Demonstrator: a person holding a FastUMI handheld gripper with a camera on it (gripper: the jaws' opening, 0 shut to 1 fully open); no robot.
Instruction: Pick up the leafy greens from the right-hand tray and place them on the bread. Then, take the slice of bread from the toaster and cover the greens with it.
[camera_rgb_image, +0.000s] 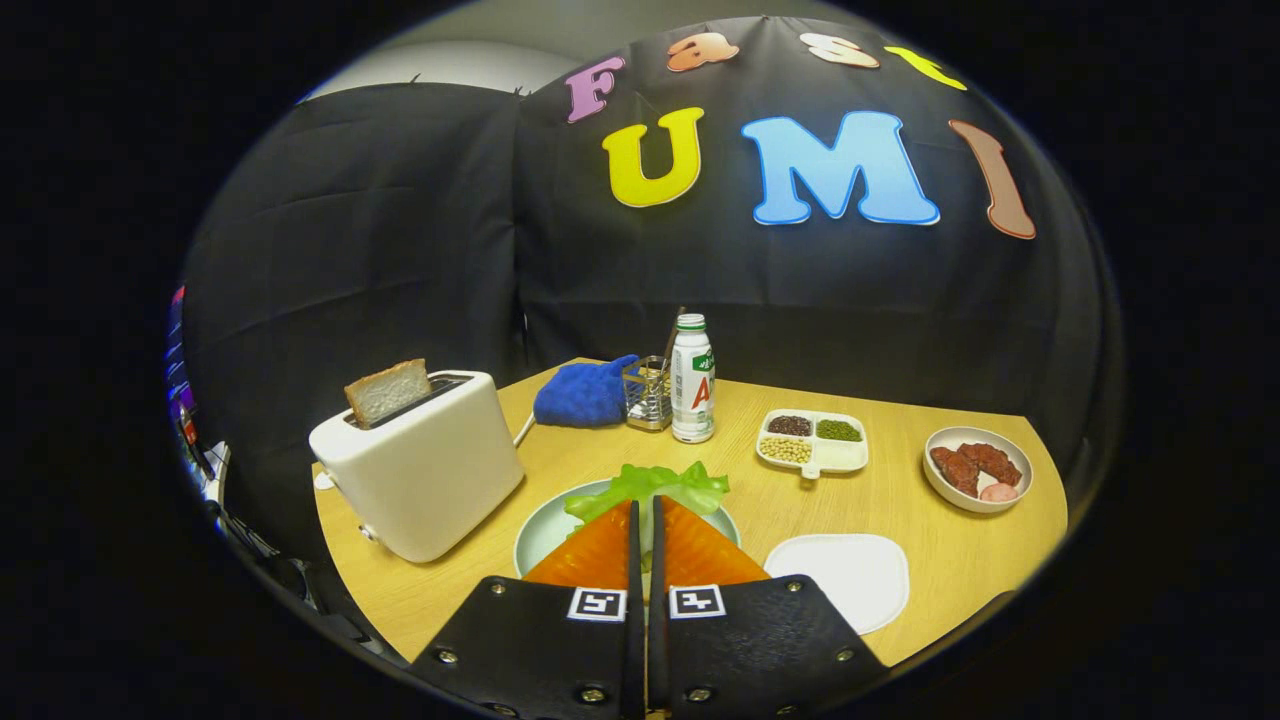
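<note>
Wooden table, lower half of frame. Gripper fingers nearly together, clenched on leafy greens over pale plate, frame centre. Bread slice upright in white toaster, left. White tray lower right.

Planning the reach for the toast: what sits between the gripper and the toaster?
In the gripper view, bare wooden table lies between the gripper, whose fingers pinch the leafy greens, and the toaster holding the bread slice.
</note>
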